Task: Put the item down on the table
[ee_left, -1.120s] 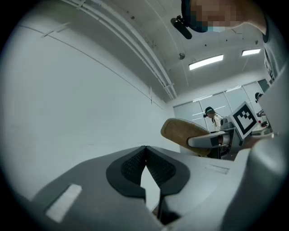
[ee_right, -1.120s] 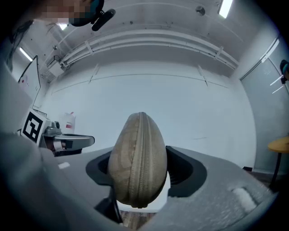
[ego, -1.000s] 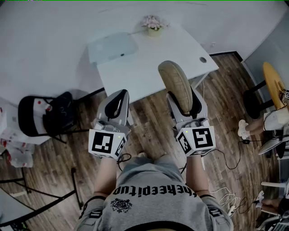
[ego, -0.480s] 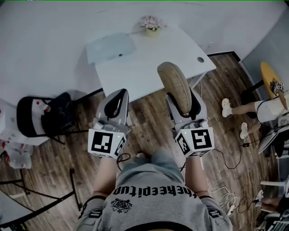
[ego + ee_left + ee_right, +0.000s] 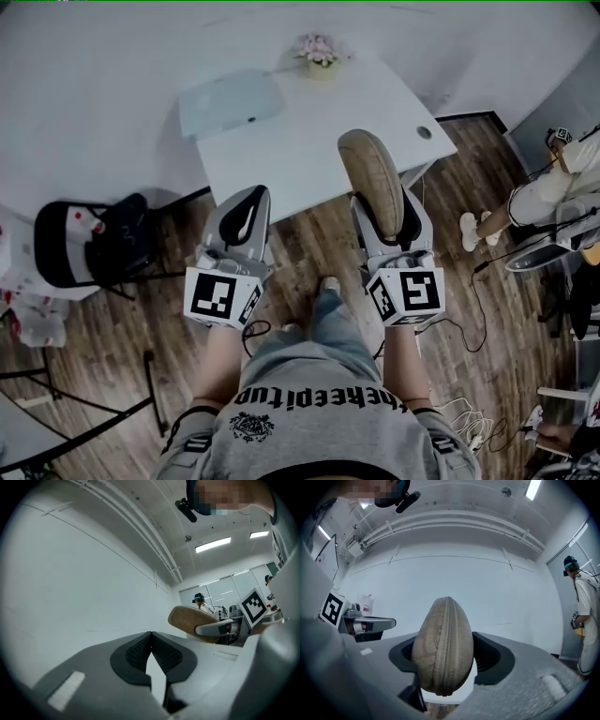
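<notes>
Tan woven fabric, oval, zipped round its edge: a pouch (image 5: pixel 443 646) clamped across its middle between the jaws of the right gripper (image 5: pixel 386 217), zip seam facing that gripper's camera, jaws parted only by the pouch's thickness. Held clear of the white rectangular table (image 5: pixel 309 141), far end overlapping the table's near edge in the head view, near end above the brown wood-plank floor (image 5: pixel 305 248). Left gripper (image 5: pixel 246 214) alongside, jaws pressed together, nothing between them. Toward the table's far side, a closed silver laptop (image 5: pixel 232 98) and a small pot of pink flowers (image 5: pixel 319 49).
</notes>
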`<state>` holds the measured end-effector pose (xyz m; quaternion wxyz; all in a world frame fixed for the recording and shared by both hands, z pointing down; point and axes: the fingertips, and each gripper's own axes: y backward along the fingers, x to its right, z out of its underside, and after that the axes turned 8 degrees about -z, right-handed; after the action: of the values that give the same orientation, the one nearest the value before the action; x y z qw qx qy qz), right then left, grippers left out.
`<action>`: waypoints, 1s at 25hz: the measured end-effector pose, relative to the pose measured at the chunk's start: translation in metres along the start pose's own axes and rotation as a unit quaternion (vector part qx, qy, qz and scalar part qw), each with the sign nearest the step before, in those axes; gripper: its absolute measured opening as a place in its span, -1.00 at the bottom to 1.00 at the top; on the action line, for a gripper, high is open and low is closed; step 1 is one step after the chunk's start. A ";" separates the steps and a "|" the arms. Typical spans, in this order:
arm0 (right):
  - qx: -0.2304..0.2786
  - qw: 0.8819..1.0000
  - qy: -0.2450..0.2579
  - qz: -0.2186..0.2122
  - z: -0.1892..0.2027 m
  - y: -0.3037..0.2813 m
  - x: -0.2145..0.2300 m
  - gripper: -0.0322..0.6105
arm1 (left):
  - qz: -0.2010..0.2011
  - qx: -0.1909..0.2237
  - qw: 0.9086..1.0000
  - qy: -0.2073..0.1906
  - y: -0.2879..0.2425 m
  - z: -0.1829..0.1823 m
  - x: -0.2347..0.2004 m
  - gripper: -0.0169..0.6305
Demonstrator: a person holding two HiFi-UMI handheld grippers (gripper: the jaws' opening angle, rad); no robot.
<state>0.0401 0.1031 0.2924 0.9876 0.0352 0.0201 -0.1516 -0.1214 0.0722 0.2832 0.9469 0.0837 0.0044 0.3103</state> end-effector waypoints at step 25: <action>0.007 0.995 0.011 -0.094 0.002 -0.134 0.148 -0.01 | -0.101 0.027 0.994 -0.011 -0.176 0.008 -0.012 -0.93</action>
<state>0.1414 -0.0684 0.2780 0.9684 0.0419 0.0328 -0.2438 -0.0270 -0.0760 0.2620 0.9707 0.1123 0.0106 0.2123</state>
